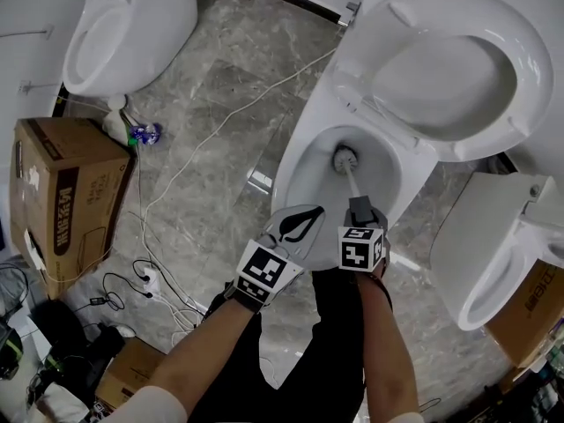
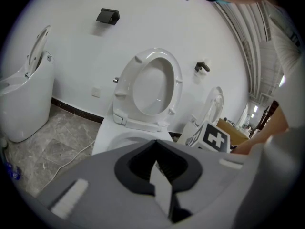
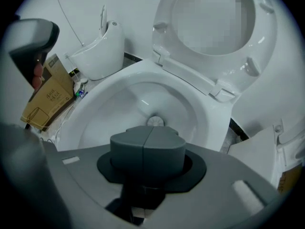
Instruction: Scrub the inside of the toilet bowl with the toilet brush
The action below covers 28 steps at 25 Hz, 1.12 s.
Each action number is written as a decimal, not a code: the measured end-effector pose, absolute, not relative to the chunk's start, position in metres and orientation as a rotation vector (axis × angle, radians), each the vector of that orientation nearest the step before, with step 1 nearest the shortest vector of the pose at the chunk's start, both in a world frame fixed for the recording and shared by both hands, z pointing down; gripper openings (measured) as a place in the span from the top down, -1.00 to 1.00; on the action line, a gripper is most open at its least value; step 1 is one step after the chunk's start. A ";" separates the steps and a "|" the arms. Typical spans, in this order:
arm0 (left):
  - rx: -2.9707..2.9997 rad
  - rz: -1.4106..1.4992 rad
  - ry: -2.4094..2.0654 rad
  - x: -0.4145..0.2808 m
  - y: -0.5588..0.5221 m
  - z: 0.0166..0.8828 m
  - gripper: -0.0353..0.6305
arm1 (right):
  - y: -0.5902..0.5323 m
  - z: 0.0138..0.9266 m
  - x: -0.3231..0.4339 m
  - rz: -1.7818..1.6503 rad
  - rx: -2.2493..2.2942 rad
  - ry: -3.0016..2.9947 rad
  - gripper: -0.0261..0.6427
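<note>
Right tool seemingly clamps toilet brush in bowl (left tool clenched, empty).

Three toilets, one brush, perhaps three boxes.

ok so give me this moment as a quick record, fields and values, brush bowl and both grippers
tool: pale-handled toilet brush, head down at the bottom of the bowl
bowl: white ceramic toilet bowl, seat and lid raised
right gripper: shut on the brush handle, above the near rim
left gripper: shut, holding nothing, beside the right one
</note>
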<state>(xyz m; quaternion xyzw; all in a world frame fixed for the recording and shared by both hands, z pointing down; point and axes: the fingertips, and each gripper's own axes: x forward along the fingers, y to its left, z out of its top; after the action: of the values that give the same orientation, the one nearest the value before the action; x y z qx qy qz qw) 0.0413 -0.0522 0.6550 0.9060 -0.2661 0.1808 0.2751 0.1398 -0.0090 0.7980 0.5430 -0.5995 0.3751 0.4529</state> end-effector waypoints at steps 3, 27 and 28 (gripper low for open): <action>2.445 0.489 -0.700 0.041 -0.047 0.637 0.88 | 0.005 0.775 0.140 0.985 1.401 -1.488 0.44; 2.563 0.494 -0.582 0.024 0.004 0.419 0.88 | 0.092 0.483 0.123 0.976 1.803 -1.560 0.44; 2.567 0.486 -0.580 0.024 0.005 0.408 0.88 | 0.094 0.470 0.123 0.971 1.821 -1.569 0.44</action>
<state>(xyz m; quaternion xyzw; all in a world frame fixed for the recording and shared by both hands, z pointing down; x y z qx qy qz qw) 0.0239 0.0054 0.4078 0.9333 -0.2110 0.1768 0.2305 0.1228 0.0937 0.4697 0.6760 -0.5826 0.3605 0.2713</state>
